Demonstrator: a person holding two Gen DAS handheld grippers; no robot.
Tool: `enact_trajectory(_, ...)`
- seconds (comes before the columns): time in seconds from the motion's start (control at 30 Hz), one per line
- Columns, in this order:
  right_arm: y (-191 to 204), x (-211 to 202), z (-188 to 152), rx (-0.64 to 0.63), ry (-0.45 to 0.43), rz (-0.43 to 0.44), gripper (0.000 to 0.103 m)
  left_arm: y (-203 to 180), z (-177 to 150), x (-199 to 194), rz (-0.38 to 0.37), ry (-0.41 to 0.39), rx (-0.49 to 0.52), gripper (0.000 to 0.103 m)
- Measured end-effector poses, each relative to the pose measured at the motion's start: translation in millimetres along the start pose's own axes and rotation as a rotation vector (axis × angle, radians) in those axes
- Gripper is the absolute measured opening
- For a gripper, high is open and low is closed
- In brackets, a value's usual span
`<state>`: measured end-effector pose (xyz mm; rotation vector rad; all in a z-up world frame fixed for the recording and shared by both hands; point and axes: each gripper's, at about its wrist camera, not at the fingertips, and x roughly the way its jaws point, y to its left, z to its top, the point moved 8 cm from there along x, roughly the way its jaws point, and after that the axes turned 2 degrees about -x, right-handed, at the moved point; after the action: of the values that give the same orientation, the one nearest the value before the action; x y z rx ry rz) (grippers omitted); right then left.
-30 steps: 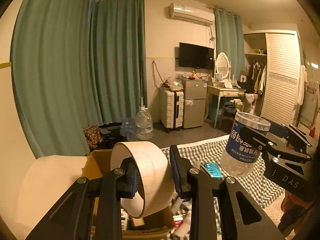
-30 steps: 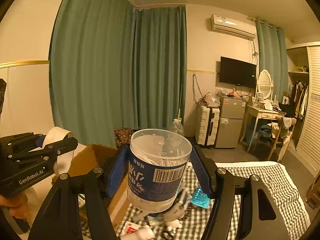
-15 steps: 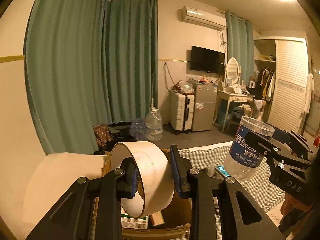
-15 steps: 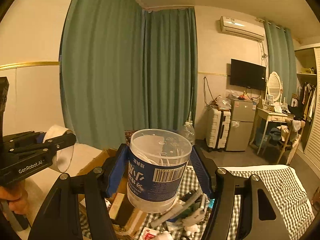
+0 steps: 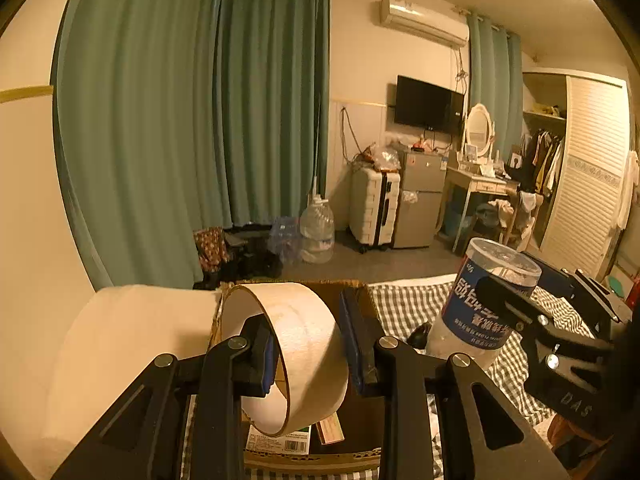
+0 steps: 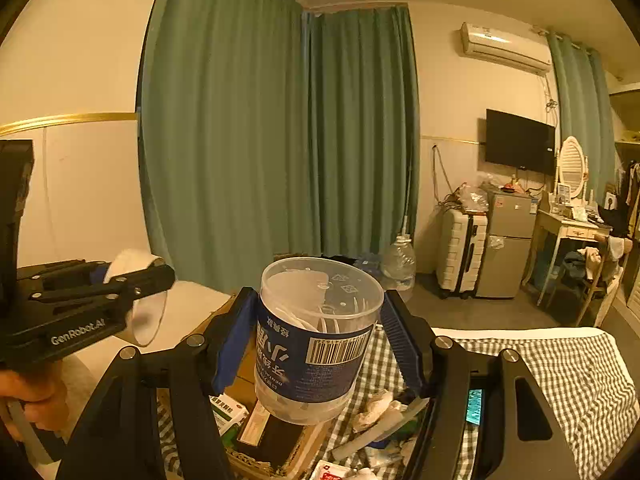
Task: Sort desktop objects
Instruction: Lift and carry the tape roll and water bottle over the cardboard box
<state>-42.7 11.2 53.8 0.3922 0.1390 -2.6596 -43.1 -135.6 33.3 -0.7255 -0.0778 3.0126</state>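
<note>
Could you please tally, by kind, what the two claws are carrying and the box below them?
Tape rolls: 1, in the left claw
Clear plastic jars: 1, in the right claw
Cardboard boxes: 1
Total: 3

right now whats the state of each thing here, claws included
left claw: shut on the tape roll
tape roll: held on edge above the cardboard box
right claw: shut on the clear jar
clear jar: held tilted, lid on, floss picks inside
cardboard box: open, items inside
checked cloth: spread out, cluttered near the box
</note>
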Motion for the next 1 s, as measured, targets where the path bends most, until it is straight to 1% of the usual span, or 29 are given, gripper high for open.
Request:
enact_trajectory(0.13,10,15,-9,-0.022,0.026,0.034,0.063,3,-7,14,0.0,0.041,-0.005,0.028)
enact_trajectory(0.3,22,36,-28,-0.038,0.06,0.075,0.063,8,-19,36,0.006,0.103,-0.023,0.028)
enact_trajectory(0.57,25,77,-57,-0.055,0.124,0.118,0.062,22,-37,83,0.018,0.208,-0.079,0.028)
enact_trajectory(0.87,41,116,-80,-0.097,0.196,0.183,0.061,29,-55,111,0.037,0.285,-0.093,0.028)
enact_trajectory(1.0,50,130,-96,-0.121,0.243,0.19,0.061,34,-66,126,0.034,0.33,-0.119,0.028)
